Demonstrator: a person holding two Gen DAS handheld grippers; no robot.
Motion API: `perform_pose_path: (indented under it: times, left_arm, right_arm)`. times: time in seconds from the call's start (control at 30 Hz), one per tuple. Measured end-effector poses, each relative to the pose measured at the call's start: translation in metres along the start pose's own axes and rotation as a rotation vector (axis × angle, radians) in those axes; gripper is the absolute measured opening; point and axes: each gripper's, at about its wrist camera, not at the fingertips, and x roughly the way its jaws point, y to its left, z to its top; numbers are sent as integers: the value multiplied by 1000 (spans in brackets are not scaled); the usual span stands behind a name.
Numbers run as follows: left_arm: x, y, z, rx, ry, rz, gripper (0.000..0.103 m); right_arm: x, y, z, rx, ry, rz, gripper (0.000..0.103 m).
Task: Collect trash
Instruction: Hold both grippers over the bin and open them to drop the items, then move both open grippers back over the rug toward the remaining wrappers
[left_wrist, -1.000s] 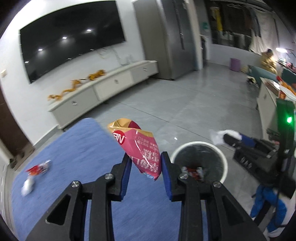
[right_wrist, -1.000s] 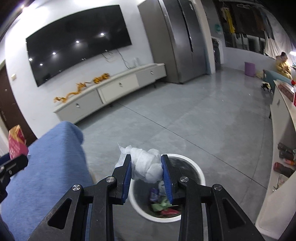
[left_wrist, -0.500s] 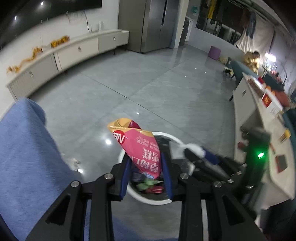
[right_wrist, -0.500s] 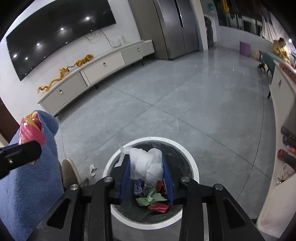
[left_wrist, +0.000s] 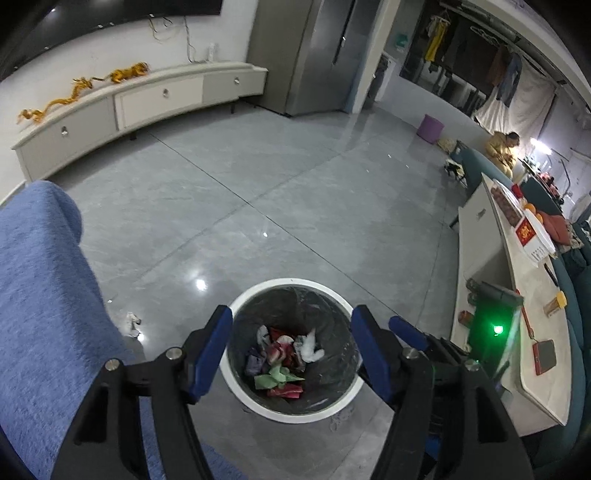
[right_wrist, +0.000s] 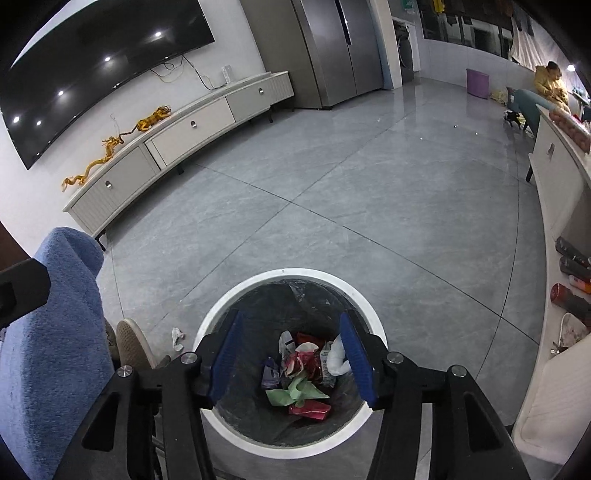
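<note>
**Trash in bin, both grippers empty**

Trash (right_wrist: 301, 373) lies in one white-rimmed bin (right_wrist: 221, 302) on the floor. Left gripper (left_wrist: 291, 345) and right gripper (right_wrist: 290, 350) hang over it; both have just been opening and nothing sits between their blue pads. Only the left view shows the right gripper's green light (left_wrist: 496, 328). Only the right view shows one shoe (right_wrist: 135, 343). Each shows one paper scrap (left_wrist: 132, 323) beside the blue cushion (left_wrist: 40, 295).

Floor (left_wrist: 295, 177): glossy grey tile. Bin (right_wrist: 221, 306): smooth white rim, crinkly black plastic liner (right_wrist: 295, 299). Sofa (left_wrist: 40, 295): fuzzy blue cloth.
</note>
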Motion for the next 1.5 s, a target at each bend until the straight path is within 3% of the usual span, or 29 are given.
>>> perform_pose_path:
  times: [0.47,0.63,0.7,1.0,1.27,1.5]
  left_arm:
    - [-101,50,-42,-78,-232,196,65]
    - [-150,67,-63,-62,-322,346,66]
    - [-173,78,-73,-84,-367,403,74]
    - [-244,116,-116,-180,-502,578,79]
    - [-277,135,-139,-245,-581,665,79]
    - [-302,142,-152,-275,-615,683,79]
  right_arm:
    - [-85,67,-1,-48,-164,66,57]
    - [-118,103,-9,-103,-233,108,62]
    - [-129,117,-13,-131,-259,119,65]
    - [-156,161,-37,-224,-304,158,70]
    - [-179,192,-58,-307,-345,193,71]
    - [-191,207,-69,-340,-371,206,72]
